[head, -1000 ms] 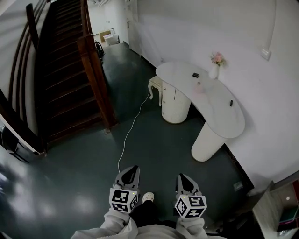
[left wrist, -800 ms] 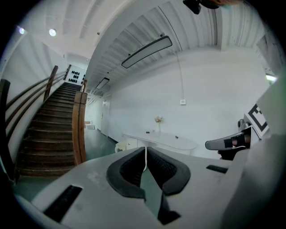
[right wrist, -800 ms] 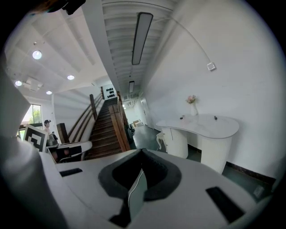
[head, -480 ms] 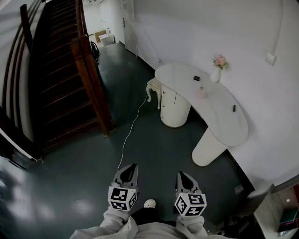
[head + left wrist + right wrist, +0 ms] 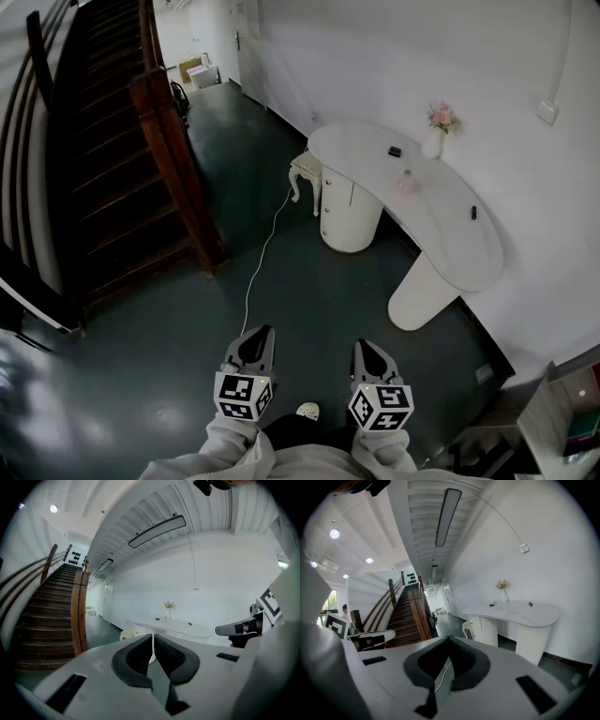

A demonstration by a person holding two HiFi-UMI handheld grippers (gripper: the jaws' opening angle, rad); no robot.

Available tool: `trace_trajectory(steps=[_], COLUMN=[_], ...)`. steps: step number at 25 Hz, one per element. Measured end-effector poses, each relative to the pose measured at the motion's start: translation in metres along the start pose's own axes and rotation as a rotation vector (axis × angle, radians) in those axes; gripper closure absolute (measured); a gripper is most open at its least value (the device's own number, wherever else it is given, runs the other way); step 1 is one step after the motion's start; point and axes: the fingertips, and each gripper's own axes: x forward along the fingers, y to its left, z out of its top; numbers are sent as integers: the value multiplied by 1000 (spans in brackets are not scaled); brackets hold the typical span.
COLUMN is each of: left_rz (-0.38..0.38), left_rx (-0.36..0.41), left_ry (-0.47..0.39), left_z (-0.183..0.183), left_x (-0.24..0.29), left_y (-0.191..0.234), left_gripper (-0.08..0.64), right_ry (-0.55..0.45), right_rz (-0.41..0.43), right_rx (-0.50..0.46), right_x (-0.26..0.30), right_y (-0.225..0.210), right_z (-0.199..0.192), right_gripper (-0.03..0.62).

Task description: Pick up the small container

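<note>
Dark-floored hall, white curved table (image 5: 450, 234), left hand-held gripper (image 5: 257, 331) clenched empty, right hand-held gripper (image 5: 366, 345) likewise.

Head view looks steeply down; both gripper views face seemingly level, all sharing the far table (image 5: 441, 225) and staircase (image 5: 103, 187).
</note>
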Motion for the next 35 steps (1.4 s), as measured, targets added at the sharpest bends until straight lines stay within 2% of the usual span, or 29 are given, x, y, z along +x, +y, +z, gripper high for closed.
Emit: trace_trajectory(steps=[11,16,23,35], left_rz=[-2,-19,-12,2], left_rx=[-14,-1,-11,-15], left_ry=[9,24,32,21], left_z=[-6,-6,-8,7], left_x=[6,16,34,109], left_y=[12,5,9,22], left_gripper=[537,537,537,537], right_ry=[13,21,26,40], right_rz=[2,-12,10,23], right_rx=[-26,-10,4,-12], right_x=[13,18,41,105], right_y=[5,-7,-10,-46], right_z=[0,1,5,29], right_gripper=[543,543,543,543])
